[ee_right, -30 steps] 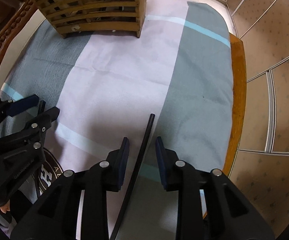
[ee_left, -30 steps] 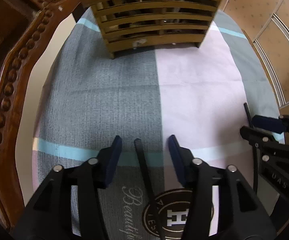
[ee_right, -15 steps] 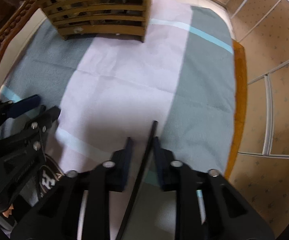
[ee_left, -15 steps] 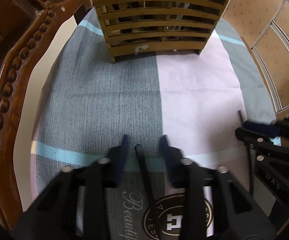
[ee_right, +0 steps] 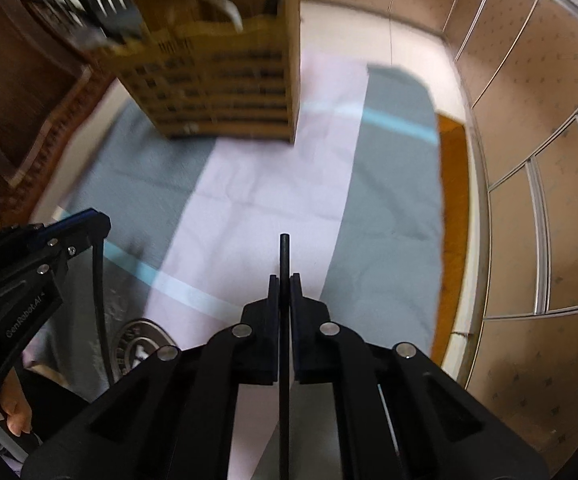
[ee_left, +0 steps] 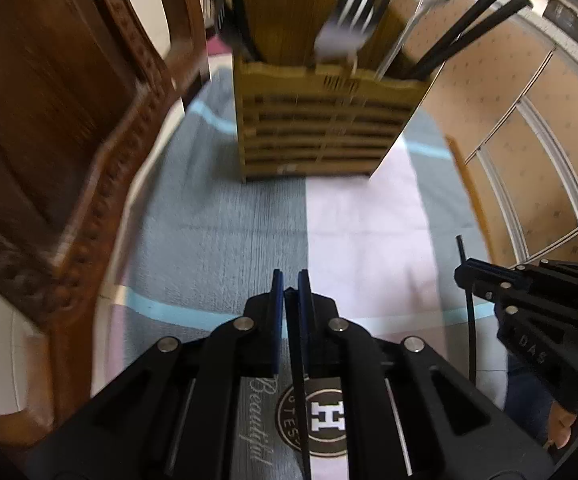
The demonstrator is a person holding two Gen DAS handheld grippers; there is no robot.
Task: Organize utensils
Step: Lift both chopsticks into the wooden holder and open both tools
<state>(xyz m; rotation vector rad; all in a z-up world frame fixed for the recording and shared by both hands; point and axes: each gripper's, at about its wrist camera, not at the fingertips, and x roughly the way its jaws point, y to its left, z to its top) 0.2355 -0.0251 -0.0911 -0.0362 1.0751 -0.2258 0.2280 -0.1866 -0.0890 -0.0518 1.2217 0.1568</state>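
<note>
Since each gripper pinches only a thin black chopstick near one end, risk = stick pivoting or slipping in the pads on the way to the wooden caddy at 12 o'clock; slots there look crowded w/ forks and other sticks, so a snag is likely. Left gripper: fingers clamped on left chopstick, which trails back toward 6, tip barely past the pads. Right gripper: fingers shut tight on right chopstick, tip poking out toward 12. Both seem lifted off the tablecloth.
</note>
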